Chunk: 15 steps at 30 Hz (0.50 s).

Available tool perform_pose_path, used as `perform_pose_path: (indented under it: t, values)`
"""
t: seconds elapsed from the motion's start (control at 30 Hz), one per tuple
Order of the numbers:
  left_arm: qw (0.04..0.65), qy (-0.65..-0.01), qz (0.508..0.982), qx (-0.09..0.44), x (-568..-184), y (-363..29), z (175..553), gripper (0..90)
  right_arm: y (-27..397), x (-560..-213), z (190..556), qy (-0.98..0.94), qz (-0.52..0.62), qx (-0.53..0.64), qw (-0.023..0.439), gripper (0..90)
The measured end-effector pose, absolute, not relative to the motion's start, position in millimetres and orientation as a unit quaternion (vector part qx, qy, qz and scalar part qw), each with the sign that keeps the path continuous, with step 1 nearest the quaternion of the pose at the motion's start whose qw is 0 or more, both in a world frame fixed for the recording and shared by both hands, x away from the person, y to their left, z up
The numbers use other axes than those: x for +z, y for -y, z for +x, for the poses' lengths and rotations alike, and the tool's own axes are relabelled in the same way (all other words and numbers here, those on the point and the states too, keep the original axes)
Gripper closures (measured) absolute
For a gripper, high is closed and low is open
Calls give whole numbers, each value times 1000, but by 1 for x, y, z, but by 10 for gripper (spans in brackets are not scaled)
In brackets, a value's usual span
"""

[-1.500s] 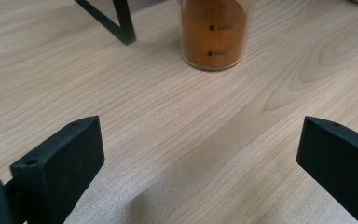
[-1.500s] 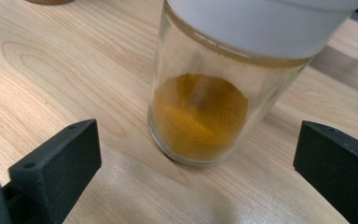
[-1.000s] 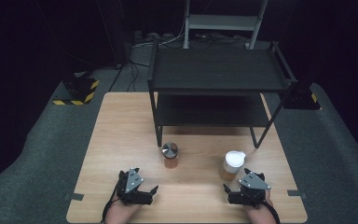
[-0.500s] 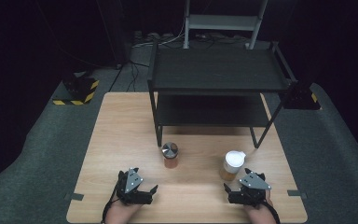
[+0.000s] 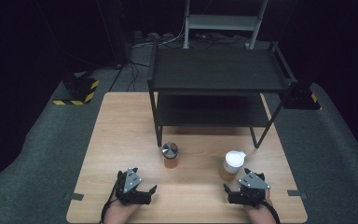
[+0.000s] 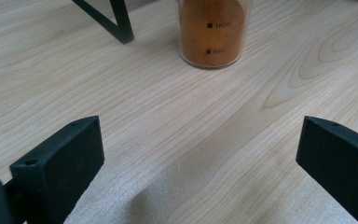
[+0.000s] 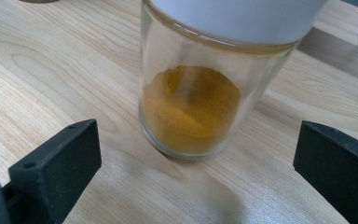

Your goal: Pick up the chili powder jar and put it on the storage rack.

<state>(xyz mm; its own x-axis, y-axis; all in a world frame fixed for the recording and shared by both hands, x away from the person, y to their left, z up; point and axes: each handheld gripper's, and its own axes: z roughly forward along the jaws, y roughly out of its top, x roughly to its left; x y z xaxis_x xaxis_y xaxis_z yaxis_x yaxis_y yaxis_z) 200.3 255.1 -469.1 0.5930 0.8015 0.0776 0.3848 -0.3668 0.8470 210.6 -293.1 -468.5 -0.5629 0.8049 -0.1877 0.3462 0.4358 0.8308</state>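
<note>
Nothing looks begun: both the left gripper [image 5: 145,192] and right gripper [image 5: 233,192] rest on the pale wooden desk [image 5: 121,140], fingers apart and empty, short of the metal-lidded jar of orange powder [image 5: 170,154] and the white-lidded glass jar [image 5: 233,165].

Pale wood-grain table [image 5: 121,140], clear glass jar [image 7: 191,112]

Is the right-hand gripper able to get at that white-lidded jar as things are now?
Probably yes. The right gripper rests just behind the white-lidded jar, its jaws spread wider than the glass, with bare table between them and it. The other jar and the black shelf stand off to the side or farther back.
</note>
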Motion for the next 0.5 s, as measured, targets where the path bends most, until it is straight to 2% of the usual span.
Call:
perform_pose_path:
  t: [0.37,0.5]
  values:
    - [468,-375,766,232,-464,-264,197,7,293,-468,211,-796,360,388,295,0]
    - [465,-354,771,254,-456,-257,193,5,293,-468,211,-795,360,388,295,0]
